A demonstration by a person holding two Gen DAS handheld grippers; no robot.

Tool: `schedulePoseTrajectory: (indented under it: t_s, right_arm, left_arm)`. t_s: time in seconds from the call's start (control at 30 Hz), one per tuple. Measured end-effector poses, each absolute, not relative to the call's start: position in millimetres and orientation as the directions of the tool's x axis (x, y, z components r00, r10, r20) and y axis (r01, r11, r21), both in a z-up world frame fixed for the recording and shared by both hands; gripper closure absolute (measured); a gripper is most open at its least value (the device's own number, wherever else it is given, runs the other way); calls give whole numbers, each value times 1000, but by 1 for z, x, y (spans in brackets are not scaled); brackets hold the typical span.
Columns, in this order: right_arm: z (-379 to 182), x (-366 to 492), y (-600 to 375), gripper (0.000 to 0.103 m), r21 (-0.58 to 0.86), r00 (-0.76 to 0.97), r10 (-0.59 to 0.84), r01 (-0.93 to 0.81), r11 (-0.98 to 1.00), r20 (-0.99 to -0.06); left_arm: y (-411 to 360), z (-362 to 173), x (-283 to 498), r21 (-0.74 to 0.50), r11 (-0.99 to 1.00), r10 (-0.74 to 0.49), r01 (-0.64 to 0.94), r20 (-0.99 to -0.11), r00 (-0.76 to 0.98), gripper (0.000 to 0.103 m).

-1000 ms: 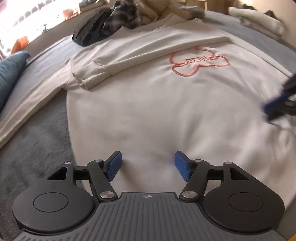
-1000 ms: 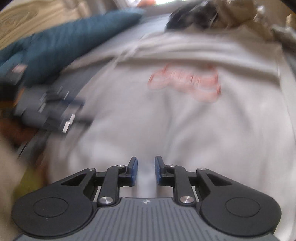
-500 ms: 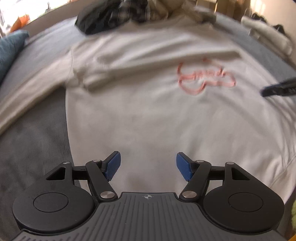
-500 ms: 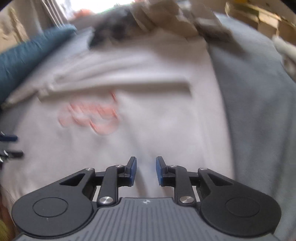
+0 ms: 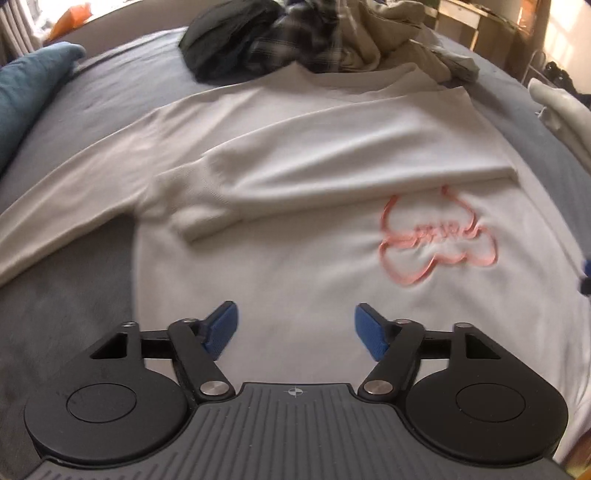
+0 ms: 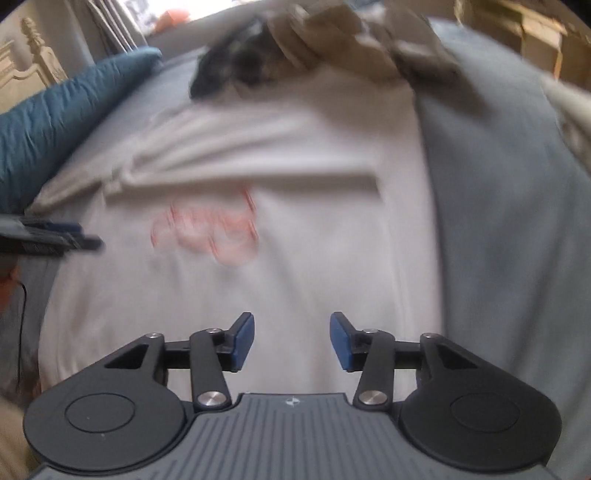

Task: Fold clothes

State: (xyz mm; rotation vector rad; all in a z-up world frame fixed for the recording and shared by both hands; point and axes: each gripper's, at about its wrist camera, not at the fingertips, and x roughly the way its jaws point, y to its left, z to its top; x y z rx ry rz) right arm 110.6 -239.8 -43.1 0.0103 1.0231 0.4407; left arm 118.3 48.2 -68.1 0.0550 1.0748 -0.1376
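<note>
Since the earlier frame the right gripper point(image 6: 291, 339) has spread its jaws; the left gripper point(image 5: 295, 330) stays apart, empty. White sweatshirt point(image 5: 314, 266) lies flat on the bed point(image 5: 66, 288), one sleeve point(image 5: 295, 184) crossed over its chest. Recommended: grip seams evenly, avoid bunching

A bed covered with a grey sheet point(image 5: 92, 96) fills the room, a teal pillow point(image 6: 55, 122) lying at its left side beside a carved cream headboard point(image 6: 26, 70). Bright daylight enters from a window point(image 5: 44, 14) beyond the far edge, with wooden furniture point(image 5: 476, 26) standing at the far right.
</note>
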Motion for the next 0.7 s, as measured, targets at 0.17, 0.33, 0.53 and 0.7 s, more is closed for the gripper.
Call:
schedulePoseTrajectory:
  t_s: [0.17,0.33,0.53,0.7]
  right_arm:
    - [-48,142,-196,29,179,400,333,-375,909,-854]
    - [-62,156,-170,25,117,439,294,-386,915,-849]
    - [-60,197,-164,33,98,576,297,-352,931,-761]
    - [-72,223,-158,57,99,585,298,-347,933,-755]
  left_arm:
    - [32,-72,133,29,992,-36,122,-867,497,29]
    - [37,-64,135,19,996,-36,85,-798,602,13]
    - [41,-57,173,62,997,12,49,-739,673,14]
    - [31,-84,229,221,973,111,71,-710,695,22]
